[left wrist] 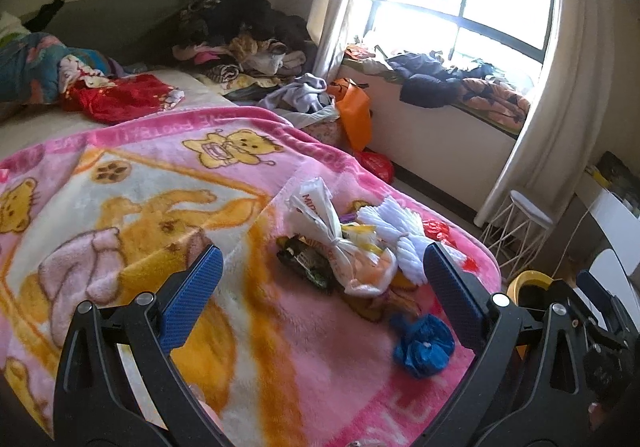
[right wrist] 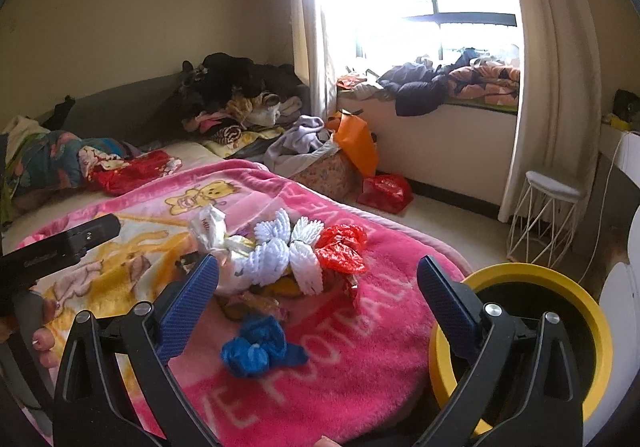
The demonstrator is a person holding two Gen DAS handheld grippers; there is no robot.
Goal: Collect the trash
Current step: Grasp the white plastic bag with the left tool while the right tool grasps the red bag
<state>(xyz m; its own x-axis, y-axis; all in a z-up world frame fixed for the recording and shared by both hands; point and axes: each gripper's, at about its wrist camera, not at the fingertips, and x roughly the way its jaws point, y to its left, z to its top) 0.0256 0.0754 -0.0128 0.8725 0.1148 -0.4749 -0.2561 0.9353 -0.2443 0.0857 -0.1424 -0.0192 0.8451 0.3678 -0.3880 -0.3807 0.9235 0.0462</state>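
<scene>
A heap of trash lies on the pink bear blanket (left wrist: 132, 175) (right wrist: 360, 327): a knotted white plastic bag (left wrist: 332, 235) (right wrist: 216, 235), white foam netting (left wrist: 400, 231) (right wrist: 288, 247), a dark wrapper (left wrist: 304, 263), a crumpled red bag (right wrist: 344, 247) (left wrist: 436, 229) and a blue crumpled bag (left wrist: 424, 343) (right wrist: 256, 347). My left gripper (left wrist: 320, 259) hovers open just short of the heap, nothing between its fingers. My right gripper (right wrist: 318, 271) is open too, above the blue bag. A yellow-rimmed bin (right wrist: 532, 331) (left wrist: 528, 283) stands beside the bed at the right.
Piled clothes (left wrist: 248, 35) cover the bed's far end and the window ledge (right wrist: 452, 87). An orange bag (right wrist: 356, 143) and a red bag (right wrist: 386, 187) sit on the floor by the bed. A white wire stool (right wrist: 548, 215) stands by the curtain. A person's hand (right wrist: 44, 343) holds the left tool.
</scene>
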